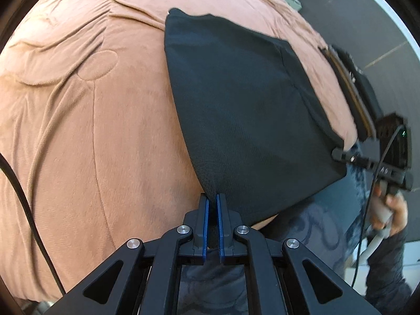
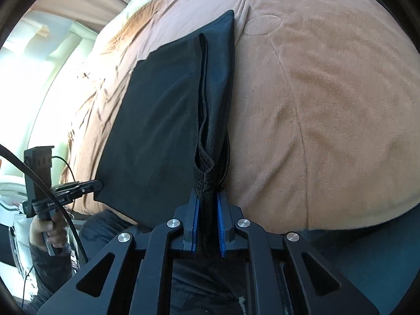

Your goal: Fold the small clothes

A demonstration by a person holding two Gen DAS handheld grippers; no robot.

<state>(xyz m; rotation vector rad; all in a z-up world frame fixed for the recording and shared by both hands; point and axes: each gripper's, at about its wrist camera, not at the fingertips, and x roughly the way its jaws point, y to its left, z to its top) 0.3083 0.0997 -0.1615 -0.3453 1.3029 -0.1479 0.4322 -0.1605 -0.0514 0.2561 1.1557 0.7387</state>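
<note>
A black garment (image 1: 236,105) lies spread on a brown plush blanket (image 1: 78,131), with its near edge lifted. My left gripper (image 1: 212,197) is shut on the garment's near corner, and black mesh cloth sits between its blue pads. My right gripper (image 1: 337,154) holds the other near corner at the right edge of the left wrist view. In the right wrist view the right gripper (image 2: 207,194) is shut on a bunched, hemmed edge of the garment (image 2: 157,118). The left gripper (image 2: 98,183) pinches the far corner there.
A stack of dark and brown folded items (image 1: 351,89) lies at the blanket's right edge. A person's hand (image 1: 391,210) grips the right handle. A black cable (image 1: 26,210) hangs at the left. Dark floor (image 1: 367,26) lies beyond the bed.
</note>
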